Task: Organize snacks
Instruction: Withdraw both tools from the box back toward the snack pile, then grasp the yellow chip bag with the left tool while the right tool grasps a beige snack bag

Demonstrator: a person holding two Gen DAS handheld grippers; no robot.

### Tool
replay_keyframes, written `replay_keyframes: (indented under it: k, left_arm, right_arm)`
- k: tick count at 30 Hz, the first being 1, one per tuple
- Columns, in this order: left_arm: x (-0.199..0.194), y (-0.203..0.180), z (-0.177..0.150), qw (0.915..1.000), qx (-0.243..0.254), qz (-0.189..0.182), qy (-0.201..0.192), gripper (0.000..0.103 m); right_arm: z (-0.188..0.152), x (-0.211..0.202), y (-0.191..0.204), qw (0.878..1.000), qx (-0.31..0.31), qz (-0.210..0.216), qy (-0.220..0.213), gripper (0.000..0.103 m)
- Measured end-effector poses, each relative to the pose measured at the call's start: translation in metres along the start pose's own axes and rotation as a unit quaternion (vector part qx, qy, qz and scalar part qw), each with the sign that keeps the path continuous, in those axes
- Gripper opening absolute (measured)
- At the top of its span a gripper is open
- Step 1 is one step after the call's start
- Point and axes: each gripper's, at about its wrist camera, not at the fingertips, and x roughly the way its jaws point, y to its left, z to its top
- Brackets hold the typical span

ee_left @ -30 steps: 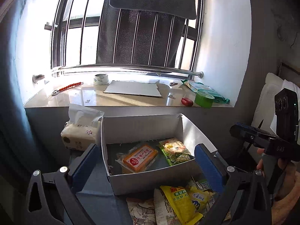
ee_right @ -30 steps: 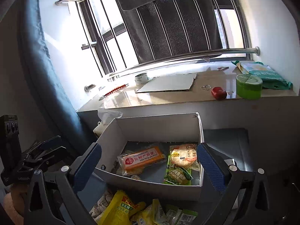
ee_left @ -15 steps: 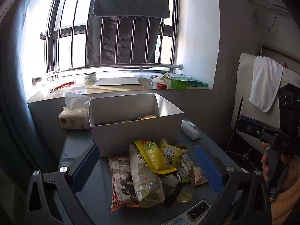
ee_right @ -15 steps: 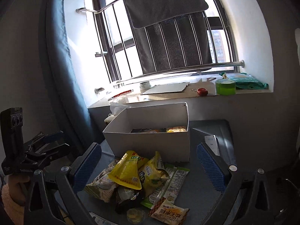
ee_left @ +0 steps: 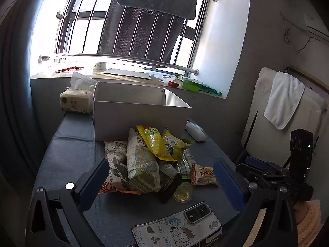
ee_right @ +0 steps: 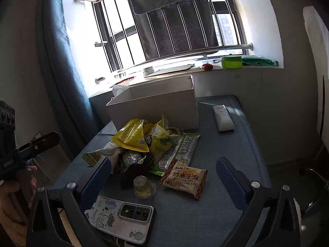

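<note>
**While both grippers hang parted, snacks lie heaped before a box**

Where the blue table (ee_left: 72,164) meets the window wall, a white box (ee_left: 139,119) stands at the far edge, open at the top; what it holds cannot be seen from here. Just in front of it, near the table's middle, lies a pile of snacks (ee_left: 152,160), its far packets close against the box's front wall. A yellow bag (ee_right: 133,135) tops the heap. A tan packet (ee_right: 185,179) lies flat on the pile's right side, and a small clear cup (ee_right: 145,187) sits just beside it, toward the near edge. A phone (ee_right: 121,216) in a cartoon case rests at the near edge.

The left gripper (ee_left: 160,177) hovers over the near edge, fingers spread wide and holding nothing. The right gripper (ee_right: 162,177) hovers alongside, likewise spread and empty. A tissue pack (ee_left: 76,101) sits at the far left corner, and a white remote (ee_right: 223,118) lies to the right of the box.
</note>
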Motion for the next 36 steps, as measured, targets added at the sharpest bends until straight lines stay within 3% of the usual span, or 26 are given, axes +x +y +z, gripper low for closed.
replay_keyframes:
  k: [4, 9, 14, 16, 20, 25, 27, 30, 36]
  left_arm:
    - [0.005, -0.001, -0.003, 0.9999, 0.008, 0.005, 0.007, 0.103]
    - [0.009, 0.002, -0.006, 0.9999, 0.004, 0.004, 0.013, 0.103]
    - [0.012, 0.007, -0.008, 0.9997, -0.003, 0.011, 0.022, 0.103]
    - [0.014, 0.010, -0.009, 0.9995, -0.006, 0.013, 0.028, 0.103]
    - [0.017, 0.013, -0.011, 0.9993, -0.011, 0.013, 0.034, 0.103]
    - [0.023, 0.013, -0.013, 0.9988, -0.009, 0.021, 0.044, 0.103]
    - [0.025, 0.015, -0.014, 0.9985, -0.011, 0.022, 0.049, 0.103]
    - [0.030, 0.017, -0.016, 0.9980, -0.013, 0.027, 0.056, 0.103]
    - [0.044, 0.015, -0.015, 0.9968, 0.002, 0.031, 0.073, 0.103]
  right_arm:
    - [-0.009, 0.022, -0.005, 0.999, 0.006, -0.028, 0.040, 0.103]
    - [-0.019, 0.050, -0.018, 0.996, 0.021, -0.030, 0.083, 0.103]
    - [-0.019, 0.082, -0.015, 0.989, -0.046, -0.060, 0.128, 0.103]
    - [-0.018, 0.095, -0.010, 0.981, -0.101, -0.069, 0.152, 0.103]
    - [-0.016, 0.110, -0.003, 0.958, -0.228, -0.045, 0.169, 0.103]
    - [-0.010, 0.131, -0.022, 0.954, -0.208, 0.008, 0.218, 0.101]
    - [-0.010, 0.130, -0.025, 0.955, -0.196, 0.030, 0.219, 0.077]
    - [-0.009, 0.121, -0.027, 0.960, -0.172, 0.026, 0.219, 0.044]
    - [-0.008, 0.086, -0.027, 0.976, -0.119, 0.030, 0.182, 0.021]
